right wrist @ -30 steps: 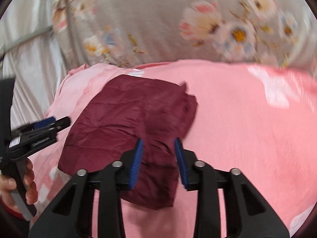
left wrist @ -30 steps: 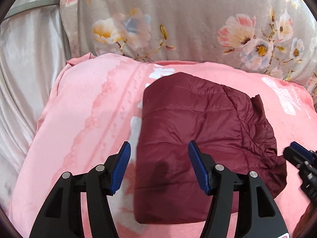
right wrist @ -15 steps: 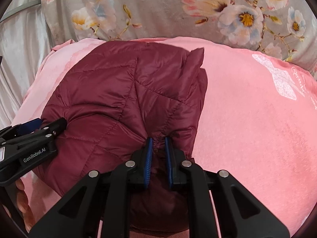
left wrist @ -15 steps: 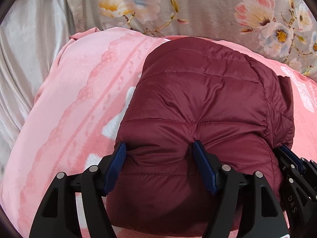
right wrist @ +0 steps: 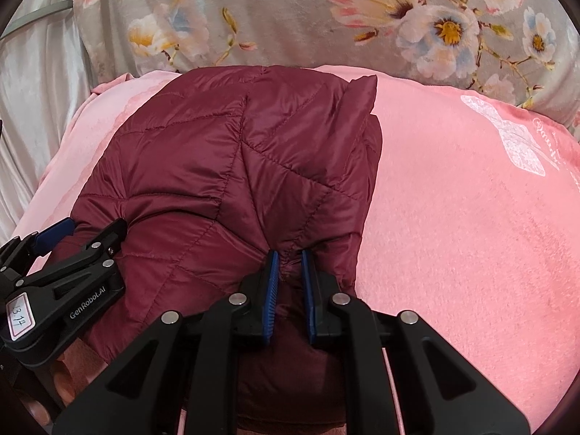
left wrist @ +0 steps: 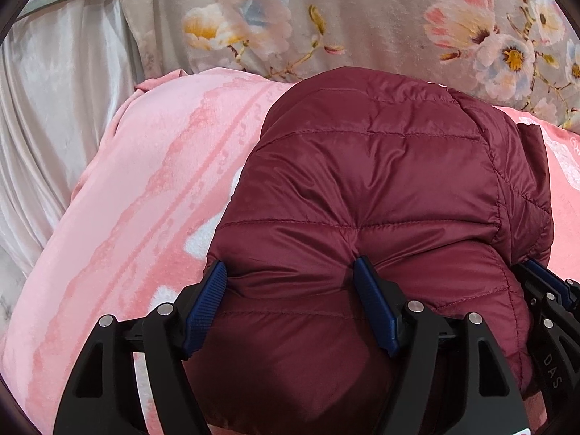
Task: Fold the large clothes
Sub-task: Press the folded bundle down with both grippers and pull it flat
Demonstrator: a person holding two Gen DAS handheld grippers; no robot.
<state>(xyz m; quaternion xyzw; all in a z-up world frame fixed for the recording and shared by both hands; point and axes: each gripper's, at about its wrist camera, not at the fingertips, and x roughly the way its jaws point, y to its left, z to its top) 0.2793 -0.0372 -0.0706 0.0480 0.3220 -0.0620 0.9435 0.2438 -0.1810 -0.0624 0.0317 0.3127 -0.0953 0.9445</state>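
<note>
Right gripper point(right wrist: 290, 270) pinches jacket point(right wrist: 224, 181) near edge, lower centre; left gripper point(left wrist: 290, 282) straddles puffy fold, jaws wide, pads denting it.

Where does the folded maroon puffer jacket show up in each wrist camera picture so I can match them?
Left wrist: maroon puffer jacket fills the centre and right, bulging between the left gripper fingers.
Right wrist: jacket sits centre-left, its near edge pinched by the right gripper.
Shared landmark: the floral pillow along the top.
</note>
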